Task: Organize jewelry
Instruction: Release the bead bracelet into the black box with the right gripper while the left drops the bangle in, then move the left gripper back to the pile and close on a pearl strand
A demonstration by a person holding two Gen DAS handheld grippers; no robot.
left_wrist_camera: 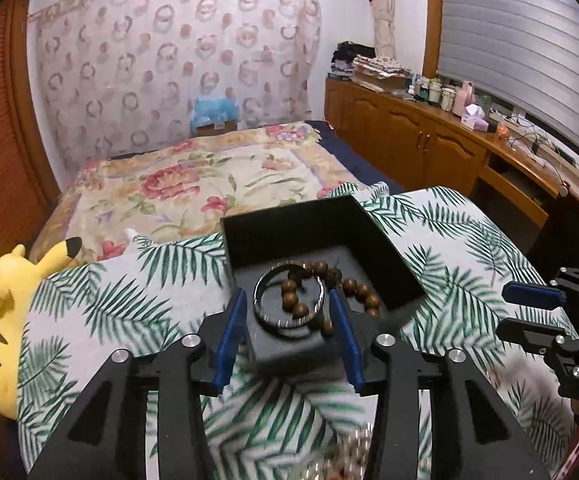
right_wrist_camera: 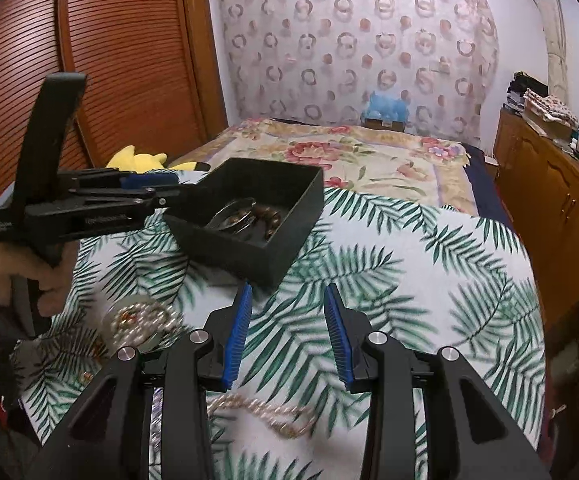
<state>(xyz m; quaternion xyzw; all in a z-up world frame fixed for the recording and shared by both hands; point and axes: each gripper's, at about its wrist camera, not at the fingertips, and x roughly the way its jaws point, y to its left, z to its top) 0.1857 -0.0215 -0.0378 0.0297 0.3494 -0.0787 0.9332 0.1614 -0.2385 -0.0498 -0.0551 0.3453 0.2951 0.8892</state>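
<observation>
Blue-padded fingers of the left gripper (left_wrist_camera: 289,328) stand apart around the near corner of the black box (left_wrist_camera: 321,256), gripping nothing; a dark bangle (left_wrist_camera: 289,300) and wooden bead bracelet (left_wrist_camera: 325,292) already lie inside. Beside it, the right gripper (right_wrist_camera: 287,334) hangs open above the palm-print cloth (right_wrist_camera: 429,280), with a pearl strand (right_wrist_camera: 265,416) and a pearl coil (right_wrist_camera: 141,320) waiting. I'd worry a nudge tips the box on that soft cloth, or slack pearls slip free.
</observation>
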